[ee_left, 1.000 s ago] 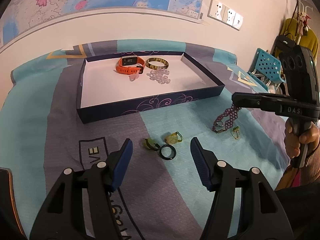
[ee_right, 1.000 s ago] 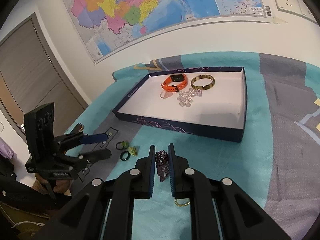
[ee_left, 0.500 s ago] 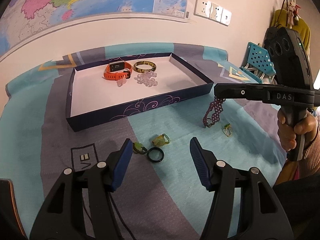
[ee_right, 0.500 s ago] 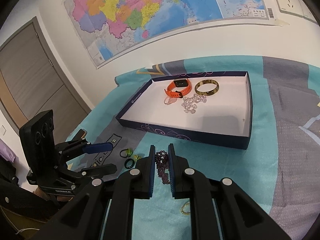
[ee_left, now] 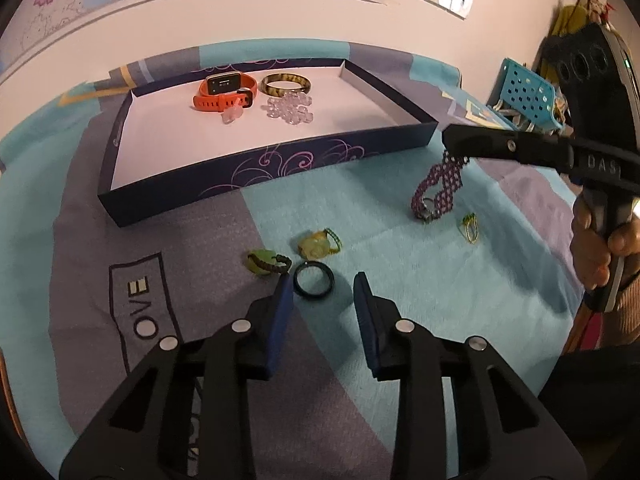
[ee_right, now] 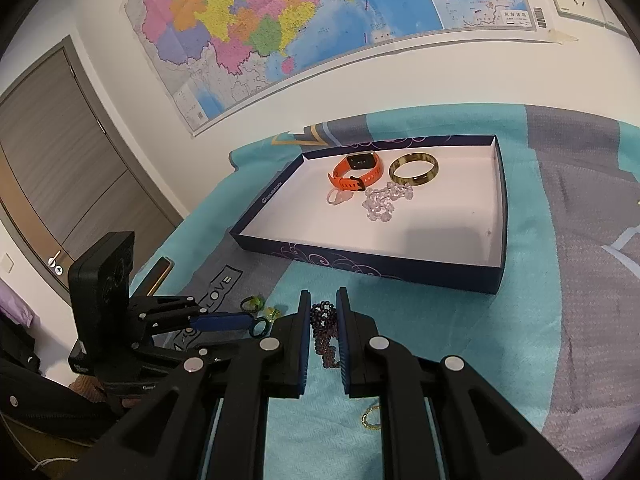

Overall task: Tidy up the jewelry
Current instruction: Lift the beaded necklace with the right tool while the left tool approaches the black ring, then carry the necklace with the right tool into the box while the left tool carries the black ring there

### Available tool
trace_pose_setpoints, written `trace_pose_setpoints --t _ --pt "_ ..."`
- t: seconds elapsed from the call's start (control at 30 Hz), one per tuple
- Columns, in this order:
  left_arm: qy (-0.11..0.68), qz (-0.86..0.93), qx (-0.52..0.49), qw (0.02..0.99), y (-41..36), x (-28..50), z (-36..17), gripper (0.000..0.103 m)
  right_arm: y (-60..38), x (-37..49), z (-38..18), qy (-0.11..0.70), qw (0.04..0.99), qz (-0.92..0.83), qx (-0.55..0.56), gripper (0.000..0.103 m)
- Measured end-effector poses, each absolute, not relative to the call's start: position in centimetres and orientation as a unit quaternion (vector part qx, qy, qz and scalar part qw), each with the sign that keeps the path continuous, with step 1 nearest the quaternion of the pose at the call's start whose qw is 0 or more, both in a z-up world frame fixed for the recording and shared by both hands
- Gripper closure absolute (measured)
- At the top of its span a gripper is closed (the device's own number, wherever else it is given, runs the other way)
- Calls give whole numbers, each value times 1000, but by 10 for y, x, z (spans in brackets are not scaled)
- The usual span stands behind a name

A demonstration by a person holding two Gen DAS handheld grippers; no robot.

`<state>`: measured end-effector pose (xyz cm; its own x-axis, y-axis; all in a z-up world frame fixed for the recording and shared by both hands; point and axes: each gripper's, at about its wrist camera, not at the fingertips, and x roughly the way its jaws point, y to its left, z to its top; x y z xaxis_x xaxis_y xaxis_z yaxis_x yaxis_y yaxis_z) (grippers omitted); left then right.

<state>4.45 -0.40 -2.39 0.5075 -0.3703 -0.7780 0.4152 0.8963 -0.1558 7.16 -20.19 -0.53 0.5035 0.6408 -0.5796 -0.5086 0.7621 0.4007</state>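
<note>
A purple bead bracelet (ee_left: 438,186) is clamped between the fingers of the right gripper (ee_right: 324,312) and hangs straight down over the teal blanket (ee_left: 400,272), near the tray's (ee_left: 256,178) right corner. The left gripper (ee_left: 323,304), its jaws closing, is held at a dark ring (ee_left: 313,280), which lies flat and is not yet pinched. Two green rings (ee_left: 266,262) lie just beyond; "OVE" is printed on the blanket, "DAS" on the right gripper.
</note>
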Motion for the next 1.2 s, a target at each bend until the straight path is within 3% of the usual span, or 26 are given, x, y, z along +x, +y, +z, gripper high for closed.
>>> trace_pose_setpoints --t 0.2,1.2 --pt "438 -212 44 872 -9 46 -25 80 -199 73 -5 370 862 335 87 92" --pt "377 -219 35 899 3 47 23 80 -194 93 37 322 881 340 71 92"
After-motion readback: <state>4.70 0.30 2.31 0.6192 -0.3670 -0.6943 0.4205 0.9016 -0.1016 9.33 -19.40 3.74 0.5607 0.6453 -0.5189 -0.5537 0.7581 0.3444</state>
